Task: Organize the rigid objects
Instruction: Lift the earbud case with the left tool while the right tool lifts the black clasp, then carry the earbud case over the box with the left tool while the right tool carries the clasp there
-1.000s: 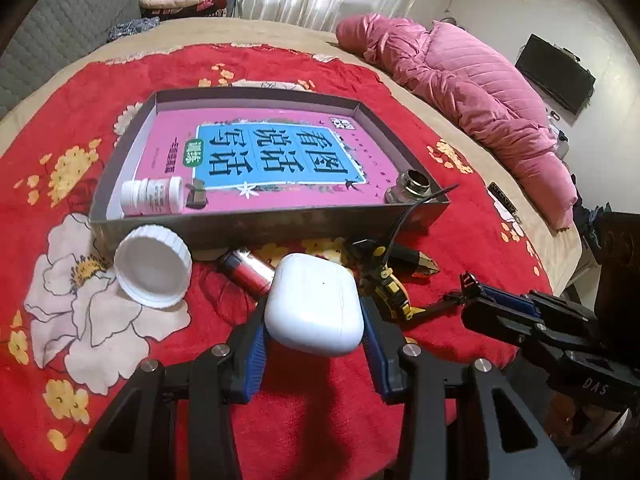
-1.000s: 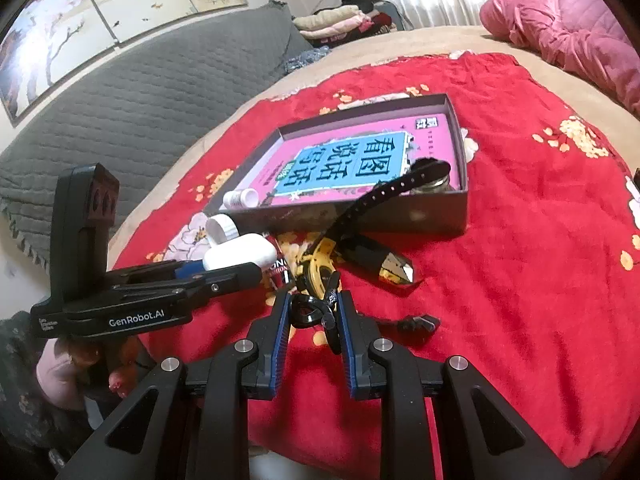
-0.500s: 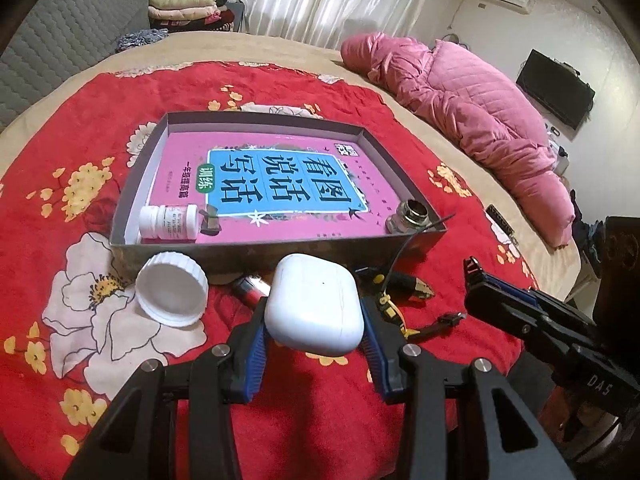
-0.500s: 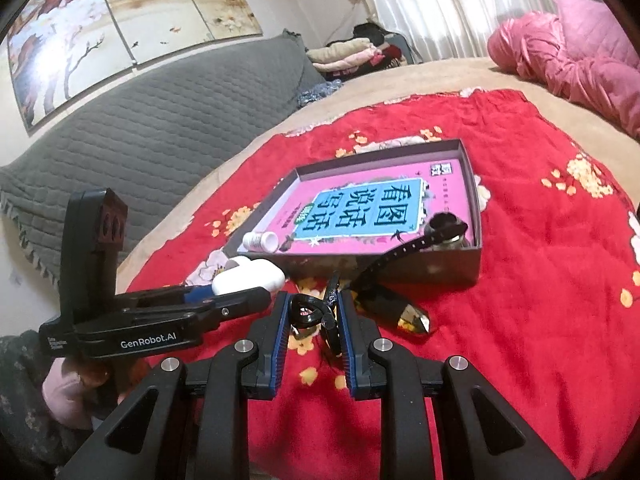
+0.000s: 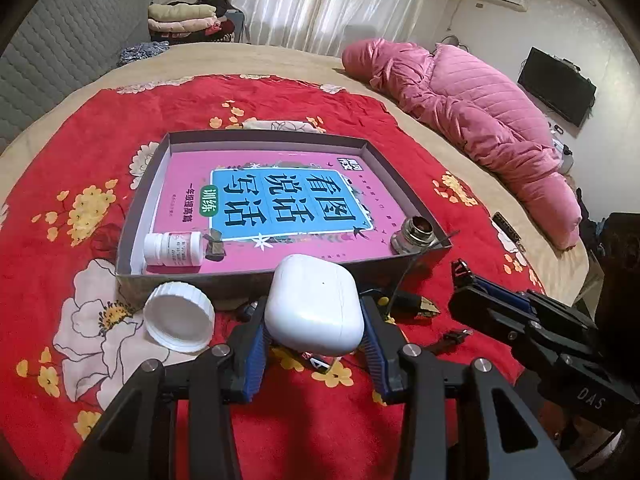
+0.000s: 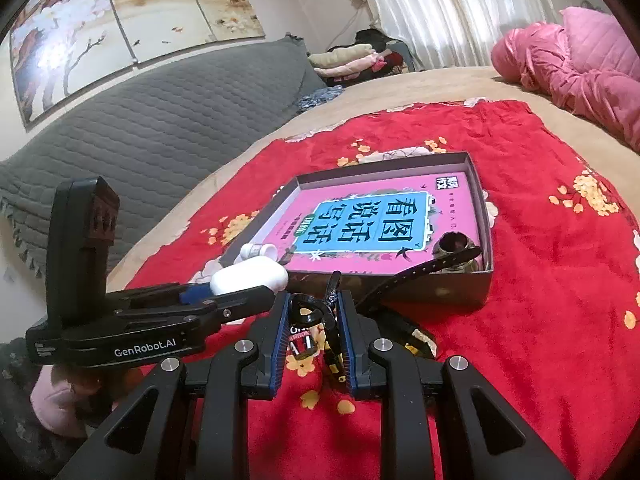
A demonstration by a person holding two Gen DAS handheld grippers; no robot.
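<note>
My left gripper (image 5: 314, 322) is shut on a white earbud case (image 5: 314, 308) and holds it above the red blanket, just before the near wall of a grey box (image 5: 132, 216). The case also shows in the right wrist view (image 6: 250, 278). The box holds a pink book (image 5: 280, 200), a white pill bottle (image 5: 172, 249) and a small metal jar (image 5: 414, 234). My right gripper (image 6: 314, 320) is shut on a black watch by its buckle end (image 6: 308, 312); the strap (image 6: 420, 270) rises over the box's near corner.
On the blanket before the box lie a white lid (image 5: 178, 316), pliers with black-and-yellow handles (image 5: 412, 304) and a small battery-like cylinder (image 6: 300, 340). A pink quilt (image 5: 480, 120) lies at the right. A grey headboard (image 6: 140, 140) stands at the left.
Both grippers have risen and drawn back from the blanket with their loads. The watch strap now hangs free over the box's corner. The box's contents have not moved.
</note>
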